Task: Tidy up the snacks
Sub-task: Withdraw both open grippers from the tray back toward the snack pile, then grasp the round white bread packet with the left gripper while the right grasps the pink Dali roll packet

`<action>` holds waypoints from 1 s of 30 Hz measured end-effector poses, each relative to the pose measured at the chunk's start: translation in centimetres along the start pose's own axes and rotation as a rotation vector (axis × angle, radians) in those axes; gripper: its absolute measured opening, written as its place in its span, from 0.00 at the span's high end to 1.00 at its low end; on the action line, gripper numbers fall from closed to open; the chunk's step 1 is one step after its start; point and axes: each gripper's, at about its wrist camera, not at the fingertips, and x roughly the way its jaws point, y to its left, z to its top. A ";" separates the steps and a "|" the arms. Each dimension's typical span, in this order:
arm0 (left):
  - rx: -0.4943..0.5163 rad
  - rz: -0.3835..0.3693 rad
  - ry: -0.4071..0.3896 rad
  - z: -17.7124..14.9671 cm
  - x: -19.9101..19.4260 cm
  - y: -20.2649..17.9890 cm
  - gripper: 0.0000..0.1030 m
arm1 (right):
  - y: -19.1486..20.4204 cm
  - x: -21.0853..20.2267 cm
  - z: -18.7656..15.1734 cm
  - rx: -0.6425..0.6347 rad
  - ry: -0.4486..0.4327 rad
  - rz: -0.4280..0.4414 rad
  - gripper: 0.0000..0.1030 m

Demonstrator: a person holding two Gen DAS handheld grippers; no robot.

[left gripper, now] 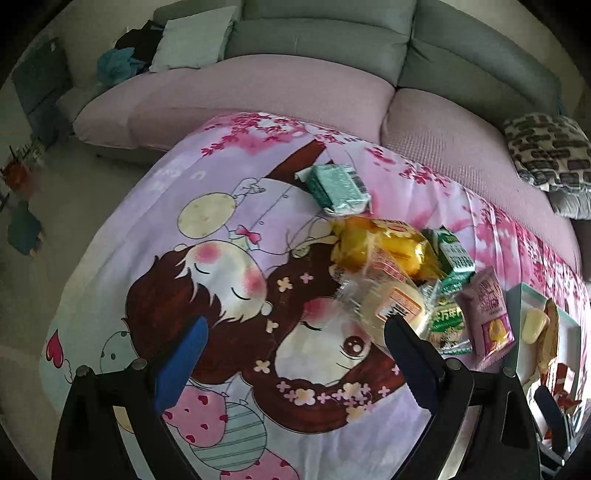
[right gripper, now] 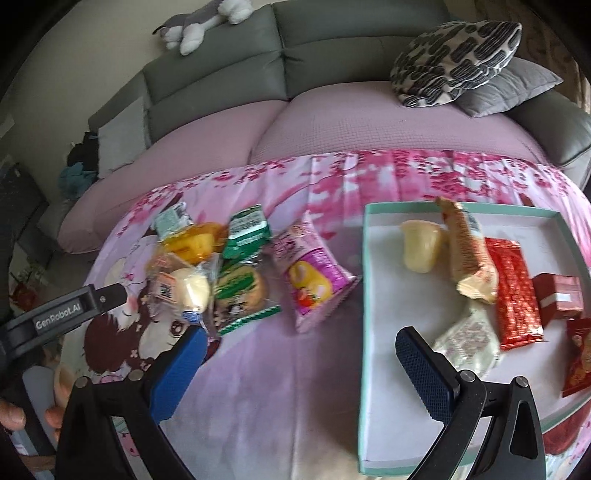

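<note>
A heap of snacks lies on the cartoon-print cloth [left gripper: 184,258]: a yellow bag [left gripper: 384,247], a clear-wrapped bun [left gripper: 391,306], green packets [left gripper: 448,317], a pink packet [left gripper: 489,314] and a teal packet [left gripper: 338,184] set apart. My left gripper [left gripper: 295,332] is open just left of the bun, holding nothing. A shallow teal-rimmed tray [right gripper: 364,295] holds a jelly cup [right gripper: 421,245], a long wafer pack [right gripper: 469,251], a red bar [right gripper: 515,295], a red box [right gripper: 557,295] and a pale packet [right gripper: 469,339]. My right gripper [right gripper: 299,354] is open above the cloth and the tray's left rim.
A sofa with a pink cover [right gripper: 332,122] and a grey back runs behind the table. A patterned cushion [right gripper: 454,59] and a grey cushion [right gripper: 509,88] lie at right. A plush toy [right gripper: 199,26] rests on the sofa back. A hand [right gripper: 22,417] grips the left tool.
</note>
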 end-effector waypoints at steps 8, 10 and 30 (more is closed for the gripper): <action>-0.025 -0.012 0.019 0.5 1.0 0.7 0.06 | 0.5 1.1 0.2 0.004 0.002 -0.033 0.01; -0.031 -0.042 0.026 0.6 1.2 0.5 0.06 | 0.4 1.3 0.5 0.003 -0.006 -0.047 0.03; -0.104 -0.257 0.189 1.6 6.2 -3.3 0.06 | 0.5 5.2 4.1 -0.151 0.026 -0.089 0.12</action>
